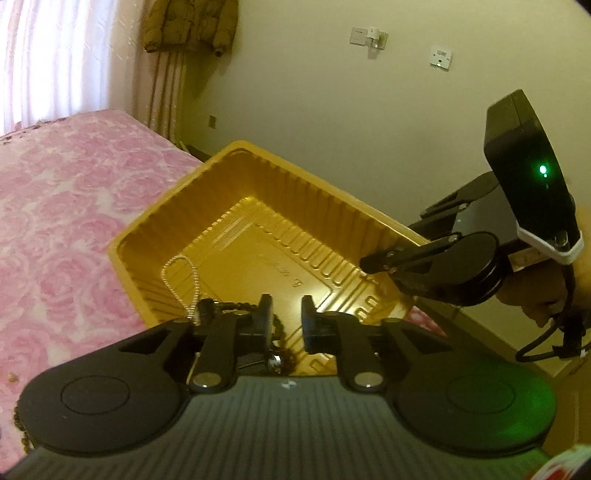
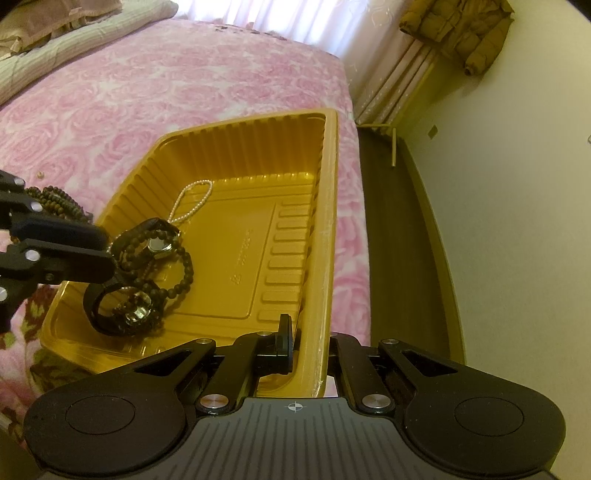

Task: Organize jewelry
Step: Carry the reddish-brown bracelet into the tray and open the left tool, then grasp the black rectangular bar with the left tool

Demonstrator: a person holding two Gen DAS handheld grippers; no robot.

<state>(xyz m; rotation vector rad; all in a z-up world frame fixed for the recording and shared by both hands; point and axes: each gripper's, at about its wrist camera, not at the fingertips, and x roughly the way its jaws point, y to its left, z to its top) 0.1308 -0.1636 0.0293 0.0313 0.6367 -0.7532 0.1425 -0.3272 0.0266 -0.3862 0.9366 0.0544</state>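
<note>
Jewelry lies inside the ribbed gold plastic tray (image 2: 236,254) on the bed: right hand-held gripper (image 2: 308,343) should keep pinching its rim while left hand-held gripper (image 1: 286,314), jaws parted, withdraws.

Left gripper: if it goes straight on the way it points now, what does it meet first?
Probably the floor of the gold tray. The left gripper points down into it, jaws slightly apart, past the dark bead strand. The pearl chain lies left of that line. Depth is uncertain.

home bedroom: pink floral bedspread (image 2: 184,92), curtains (image 1: 55,55), hung jacket (image 1: 192,24) (wall sockets too).
</note>
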